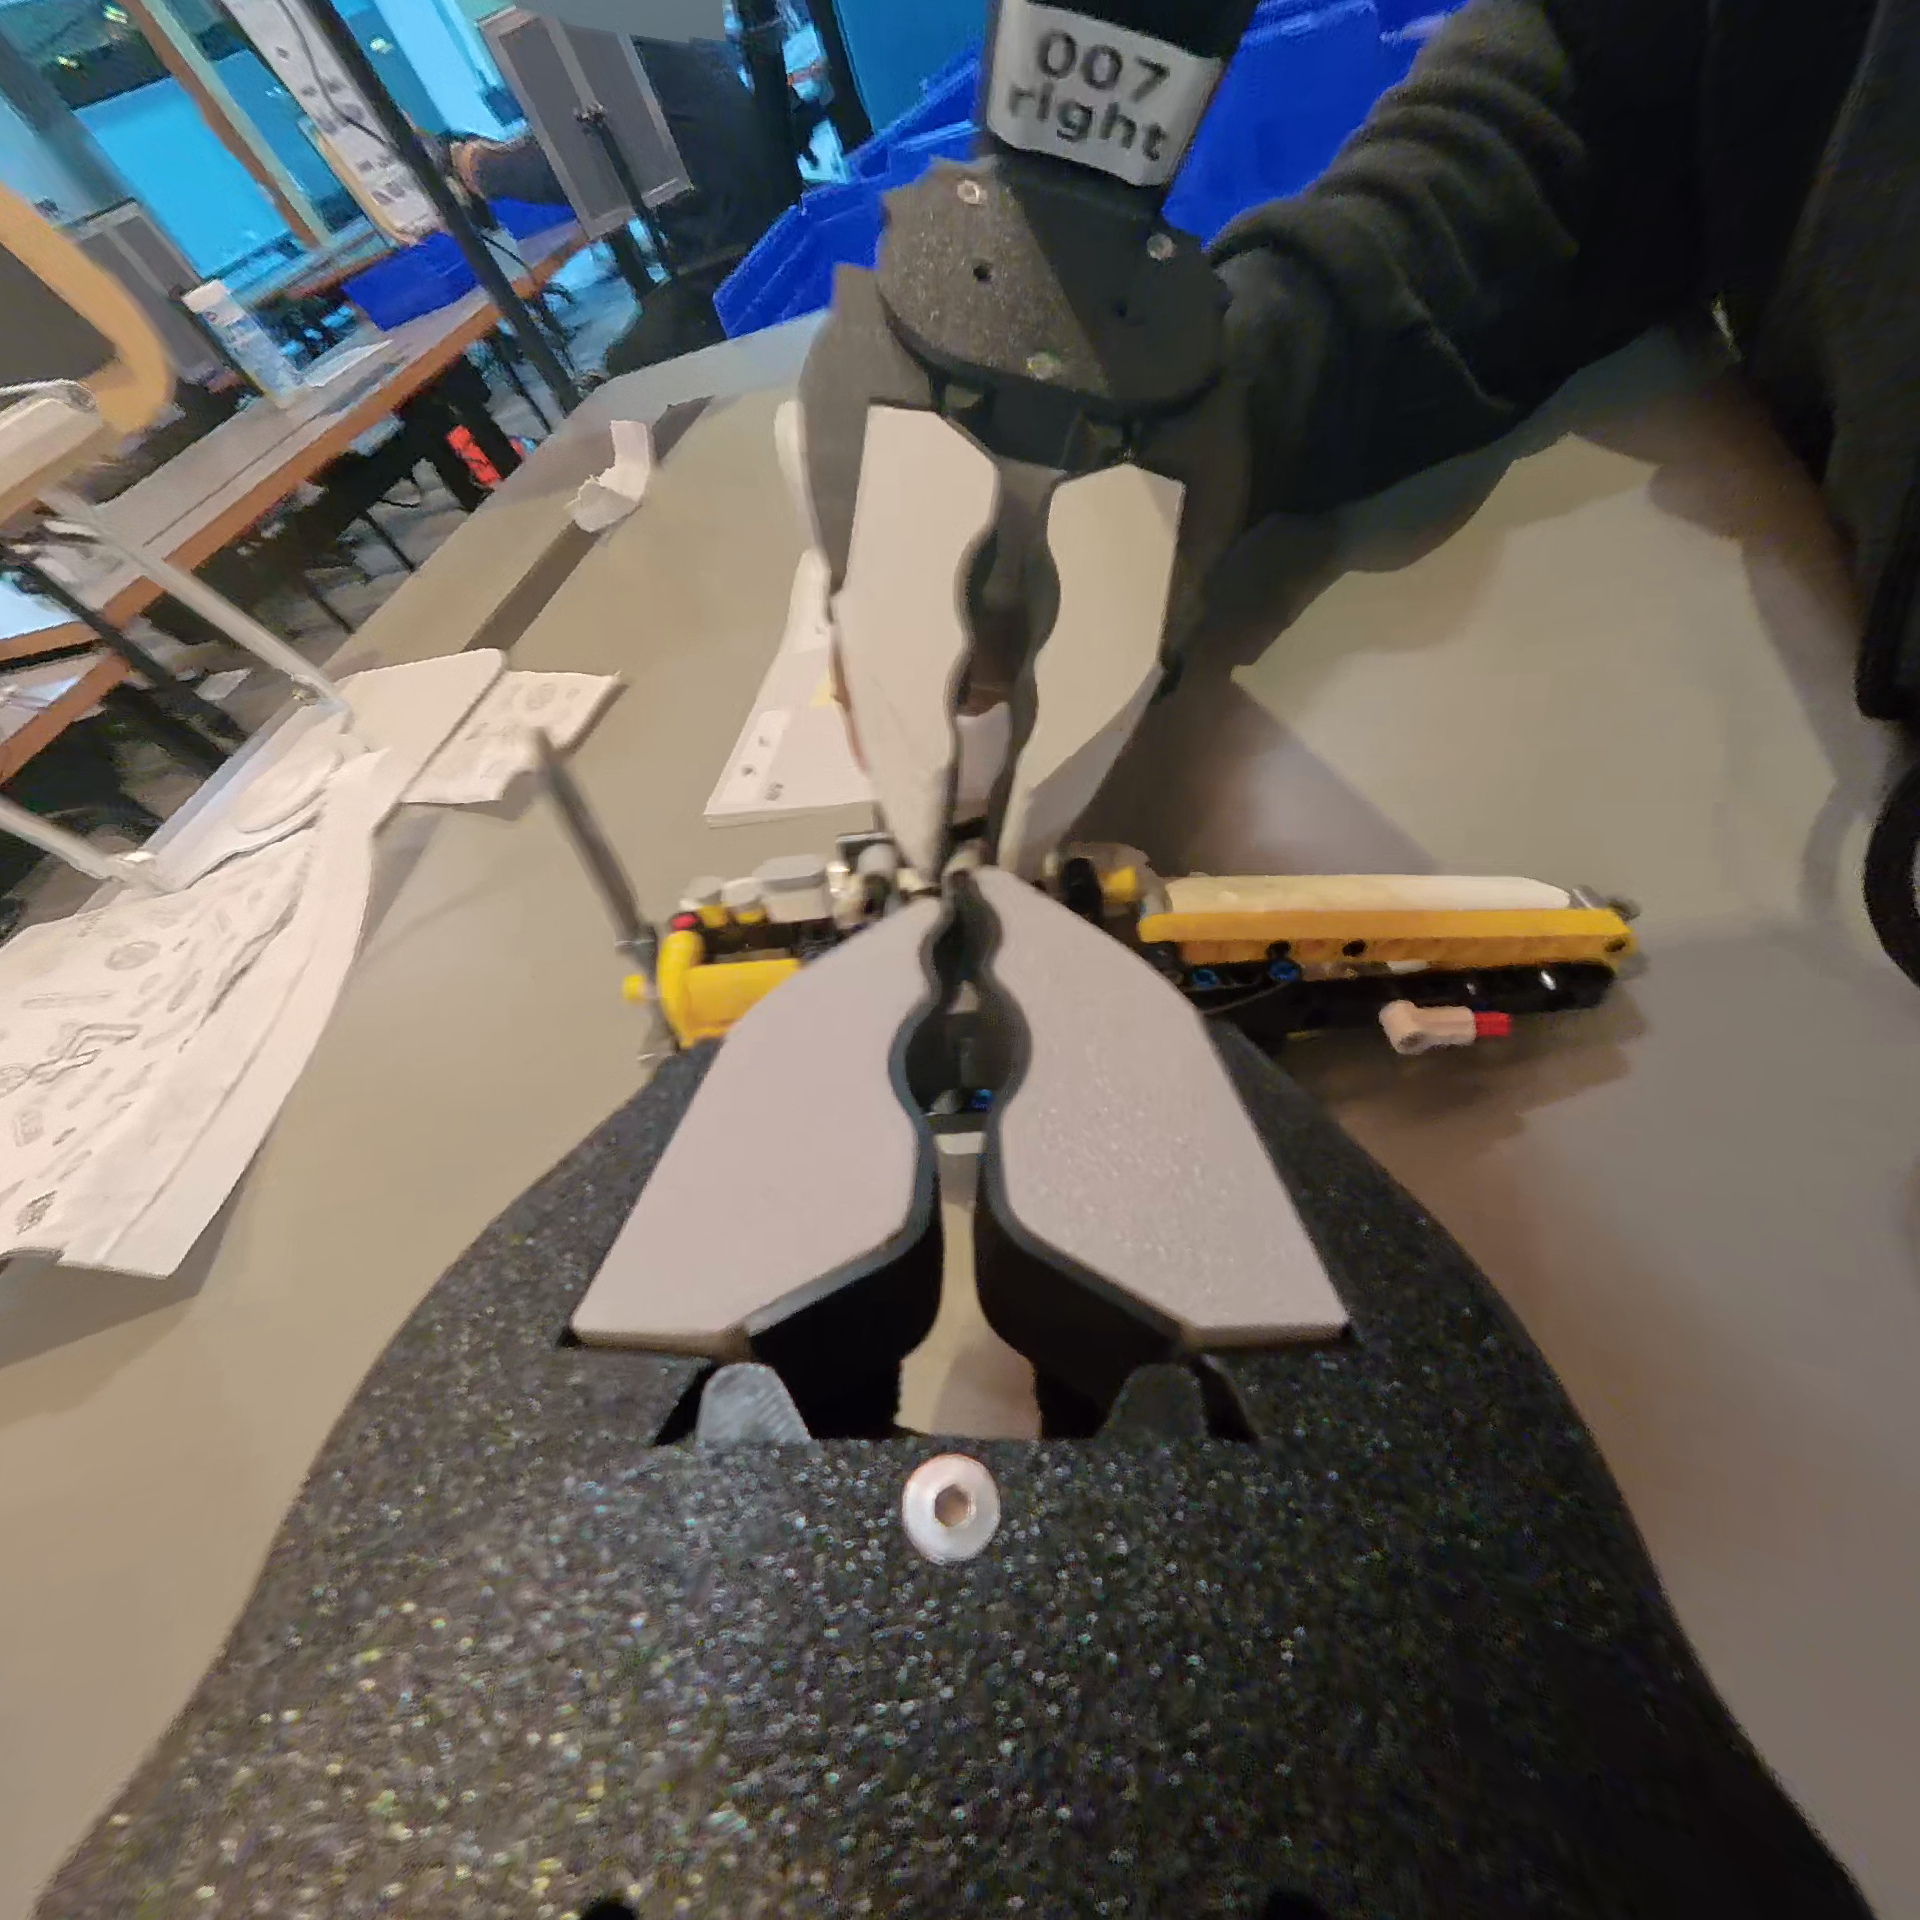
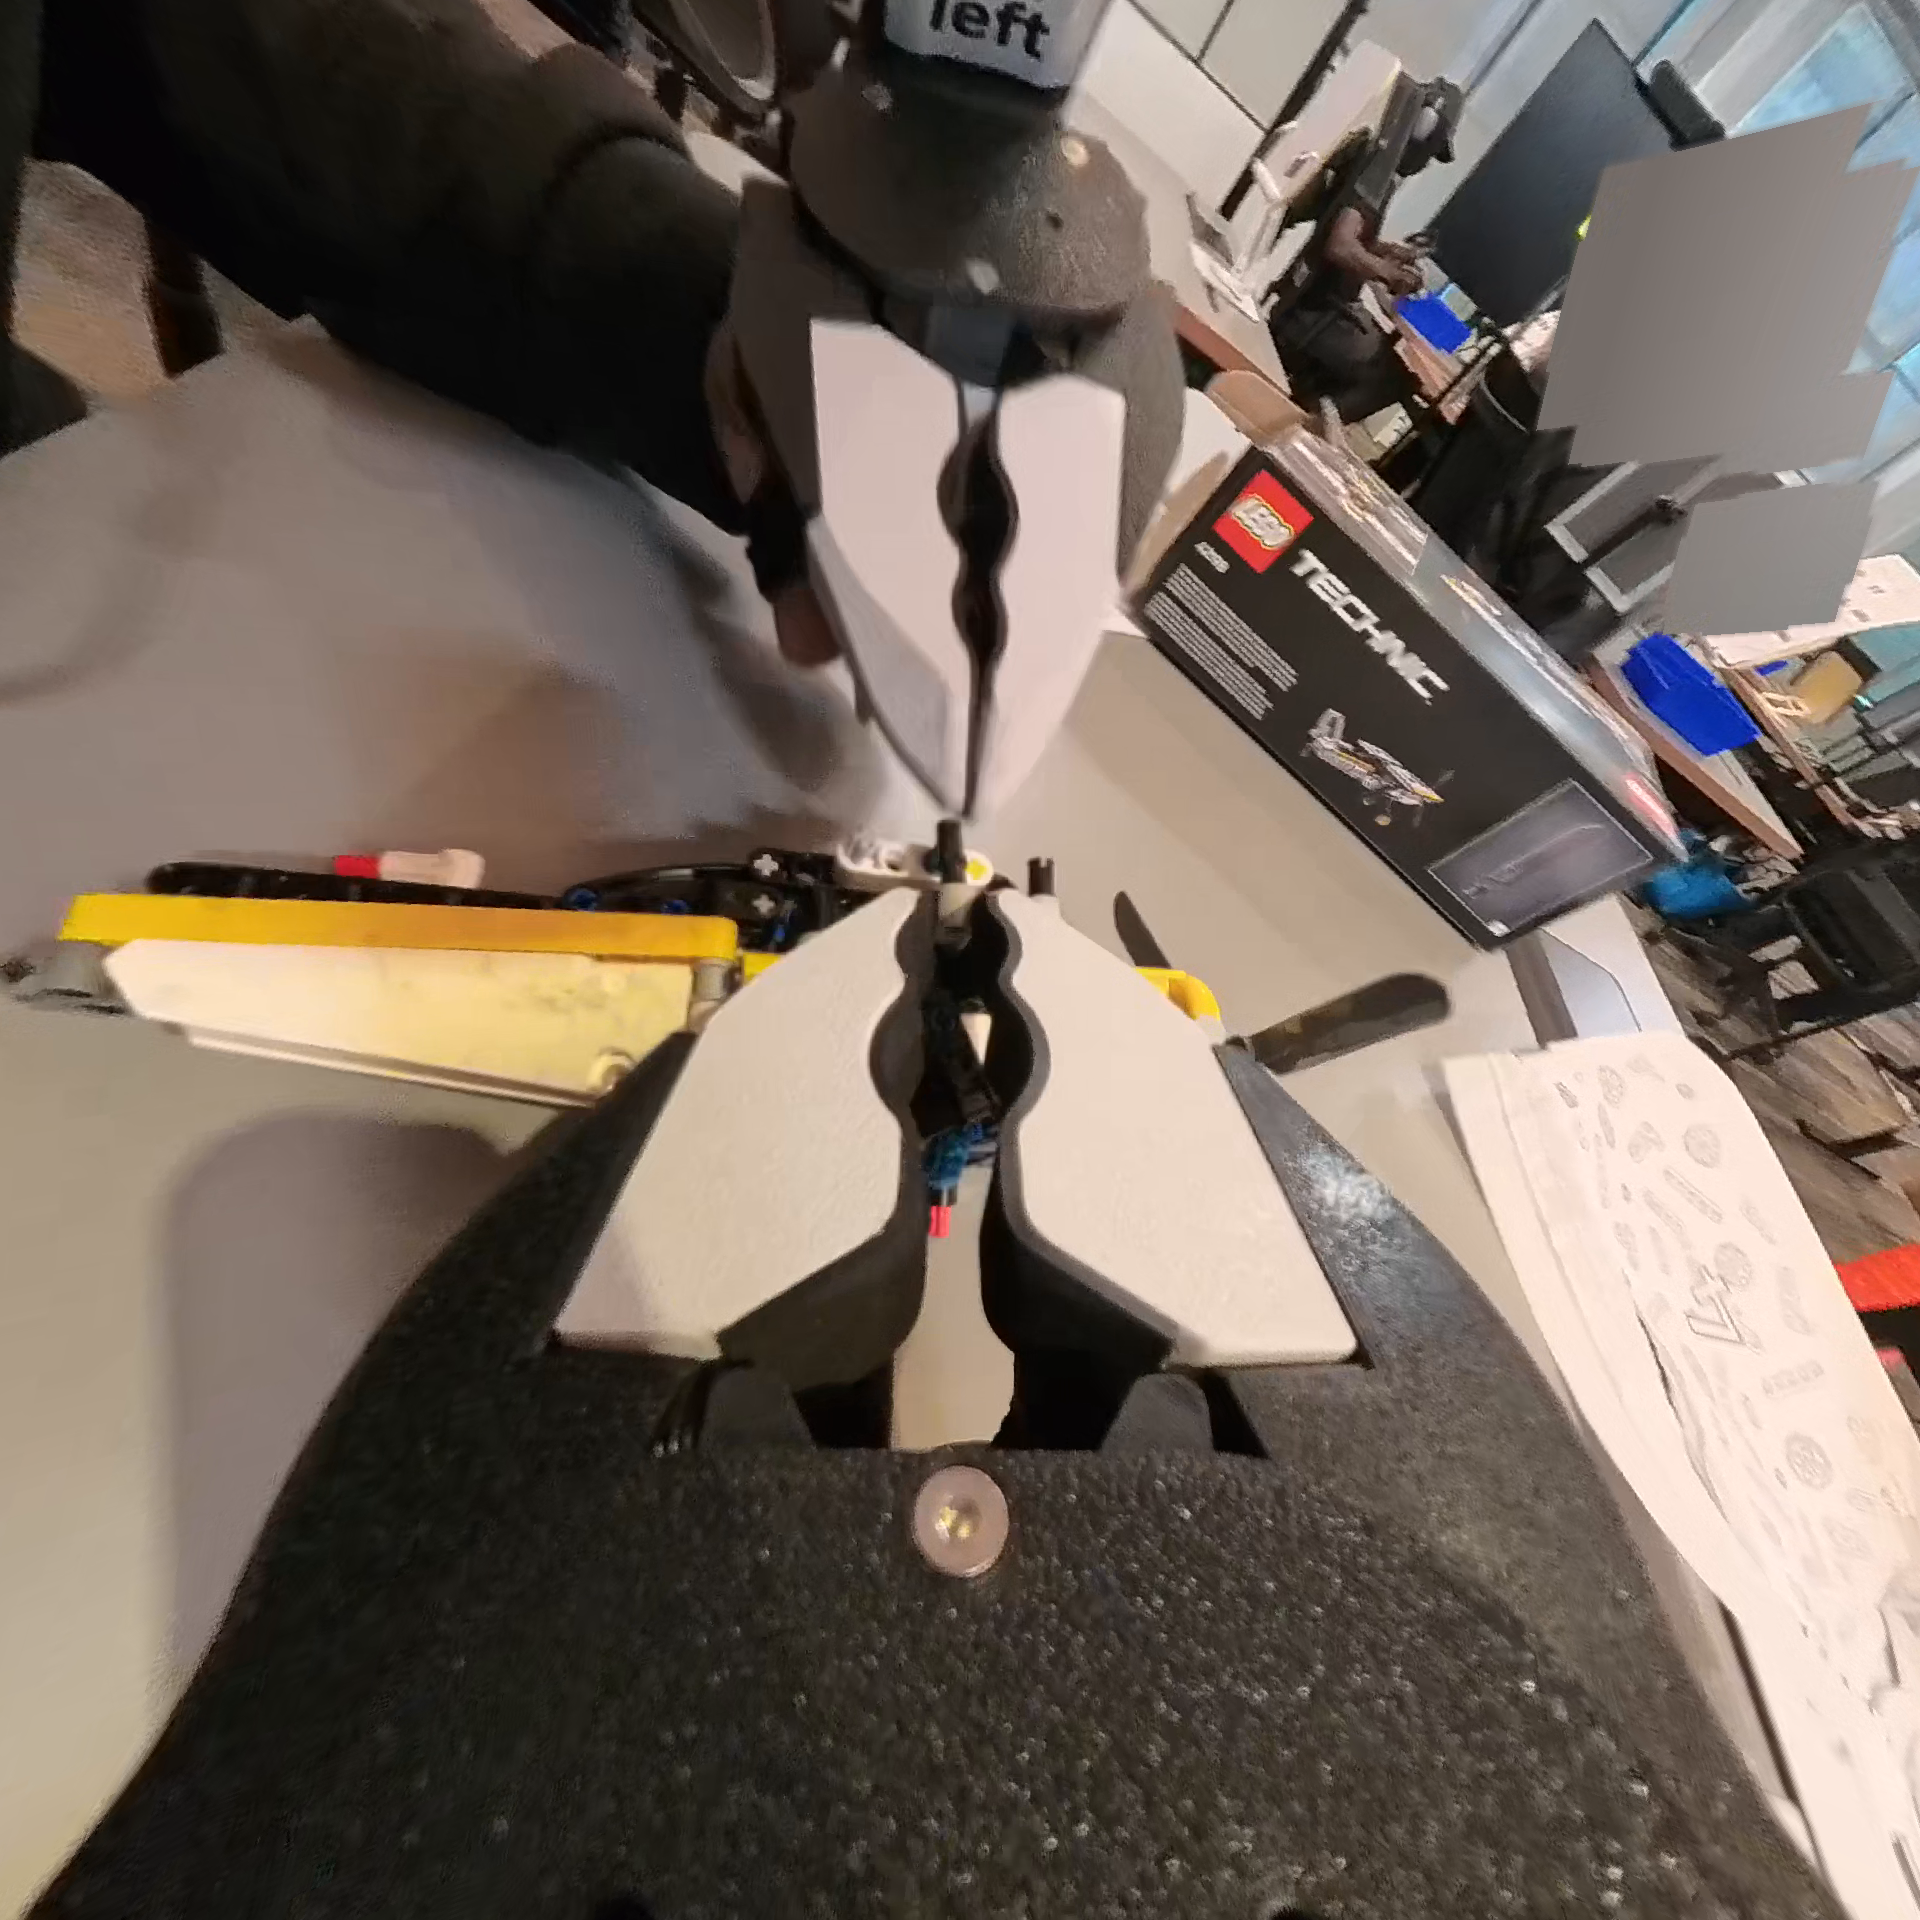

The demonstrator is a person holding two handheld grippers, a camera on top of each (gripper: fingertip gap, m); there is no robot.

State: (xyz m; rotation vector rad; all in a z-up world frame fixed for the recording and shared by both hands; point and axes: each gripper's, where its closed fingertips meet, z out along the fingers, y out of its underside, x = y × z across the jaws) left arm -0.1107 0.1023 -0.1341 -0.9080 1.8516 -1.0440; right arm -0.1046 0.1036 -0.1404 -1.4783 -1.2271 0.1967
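Fingers (image 1: 1049, 997) of the left gripper (image 1: 956, 883) press together at mid-frame, tips over the yellow-black brick model (image 1: 1382, 945). Right gripper (image 2: 954, 914) pinches the model's small white peg (image 2: 954, 902) opposite.

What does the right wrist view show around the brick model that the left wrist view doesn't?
Only the right wrist view: a black printed box and the model's black propeller blade.
Only the left wrist view: a white booklet, blue bins and a crumpled paper scrap.
Both: the yellow-and-black brick model, the printed sheets, and both grippers meeting tip to tip over it.
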